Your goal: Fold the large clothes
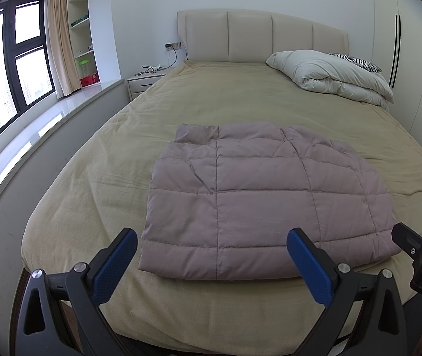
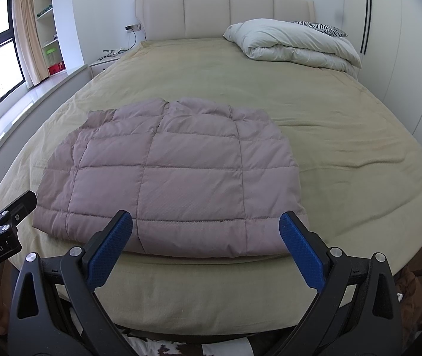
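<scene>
A mauve quilted puffer garment [image 1: 267,195] lies folded into a rough rectangle on the beige bedspread [image 1: 211,98], near the foot of the bed; it also shows in the right wrist view [image 2: 175,175]. My left gripper [image 1: 212,237] is open and empty, held above the garment's near edge. My right gripper [image 2: 206,222] is open and empty, also just short of the near edge. The right gripper [image 1: 418,237] shows at the right edge of the left wrist view; the left gripper [image 2: 6,204] shows at the left edge of the right wrist view.
A folded white duvet [image 1: 332,74] and a zebra-print pillow [image 1: 356,60] lie at the head of the bed on the right. A padded headboard [image 1: 261,35] stands behind. A nightstand [image 1: 144,81], window ledge [image 1: 47,124] and shelves [image 1: 81,29] are at left; wardrobe doors [image 2: 403,44] at right.
</scene>
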